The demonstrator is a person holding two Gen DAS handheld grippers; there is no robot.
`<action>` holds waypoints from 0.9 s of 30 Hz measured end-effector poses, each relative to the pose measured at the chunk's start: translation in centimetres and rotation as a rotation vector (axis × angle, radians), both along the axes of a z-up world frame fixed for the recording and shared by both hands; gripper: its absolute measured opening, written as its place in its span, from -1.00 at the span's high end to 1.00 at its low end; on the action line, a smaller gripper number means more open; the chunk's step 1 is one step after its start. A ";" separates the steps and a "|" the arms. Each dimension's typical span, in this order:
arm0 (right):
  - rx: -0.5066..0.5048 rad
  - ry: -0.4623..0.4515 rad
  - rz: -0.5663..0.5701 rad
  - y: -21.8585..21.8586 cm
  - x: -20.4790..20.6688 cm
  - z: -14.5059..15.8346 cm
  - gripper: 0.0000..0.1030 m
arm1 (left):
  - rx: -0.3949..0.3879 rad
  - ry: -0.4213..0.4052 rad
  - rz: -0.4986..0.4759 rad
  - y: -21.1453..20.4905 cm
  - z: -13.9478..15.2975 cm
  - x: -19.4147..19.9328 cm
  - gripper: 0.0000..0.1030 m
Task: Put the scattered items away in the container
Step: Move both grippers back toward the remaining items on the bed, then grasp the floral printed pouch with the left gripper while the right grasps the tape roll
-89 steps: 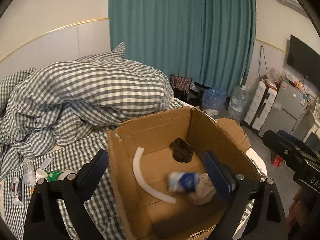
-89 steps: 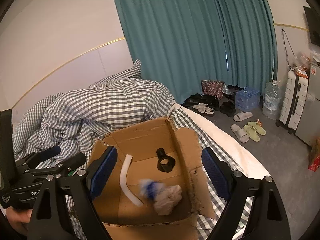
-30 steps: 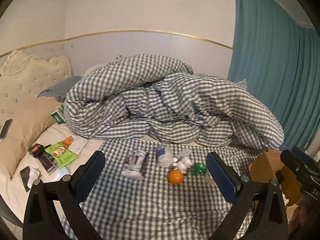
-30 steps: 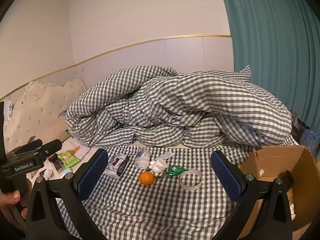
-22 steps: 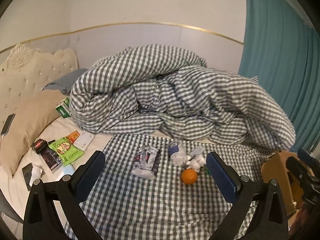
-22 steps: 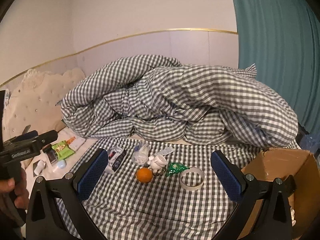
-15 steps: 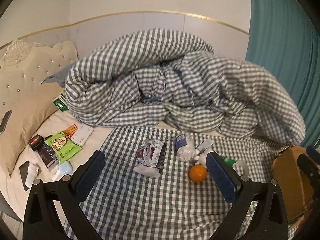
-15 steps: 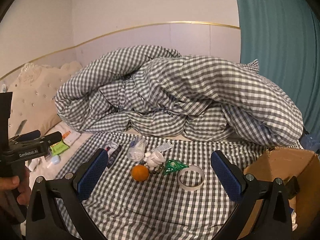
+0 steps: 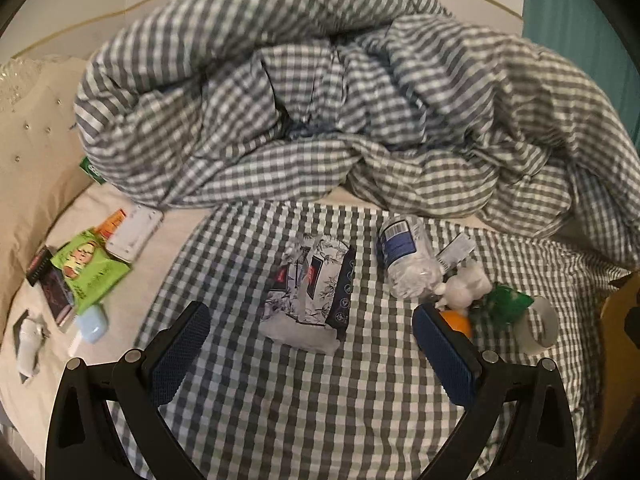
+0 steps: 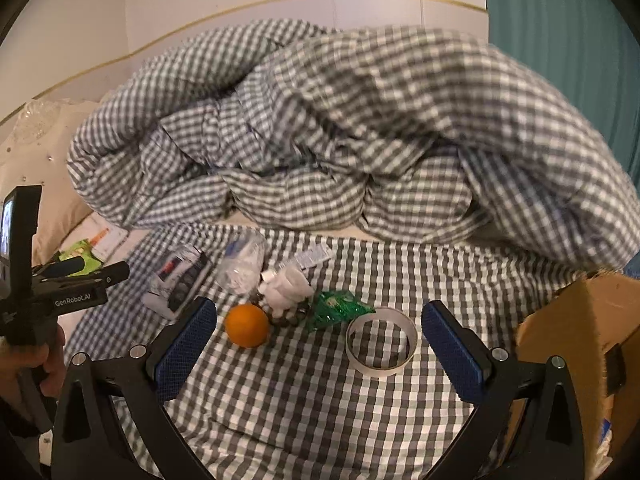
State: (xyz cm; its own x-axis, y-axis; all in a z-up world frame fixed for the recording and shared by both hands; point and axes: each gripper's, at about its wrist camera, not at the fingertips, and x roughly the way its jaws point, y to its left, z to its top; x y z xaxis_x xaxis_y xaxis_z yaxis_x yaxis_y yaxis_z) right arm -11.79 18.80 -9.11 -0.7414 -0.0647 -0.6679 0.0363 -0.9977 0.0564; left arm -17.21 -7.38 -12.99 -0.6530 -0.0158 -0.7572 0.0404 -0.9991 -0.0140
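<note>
My left gripper (image 9: 310, 354) is open and empty above a floral tissue pack (image 9: 310, 292) on the checked sheet. A crushed plastic bottle (image 9: 406, 258), a white crumpled item (image 9: 464, 286), an orange (image 9: 458, 322), a green wrapper (image 9: 504, 302) and a tape ring (image 9: 540, 326) lie to its right. My right gripper (image 10: 318, 346) is open and empty over the orange (image 10: 246, 325), the green wrapper (image 10: 336, 308) and the tape ring (image 10: 382, 345). The cardboard box (image 10: 580, 332) stands at the right edge. The left gripper also shows in the right wrist view (image 10: 80, 272).
A bunched checked duvet (image 9: 340, 112) fills the back of the bed. Small packets, a green pouch (image 9: 88, 268) and a blue case (image 9: 92, 324) lie on the pale sheet at the left, near a beige pillow (image 9: 28, 168). A teal curtain (image 10: 568, 40) hangs at the right.
Both grippers have swung left from the box to the scattered items and moved down closer to them. Both stay open and empty.
</note>
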 end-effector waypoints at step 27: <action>0.037 -0.210 0.030 0.5 -6.6 -10.1 -0.98 | -0.019 -0.212 0.024 -0.9 -13.1 -7.6 -0.92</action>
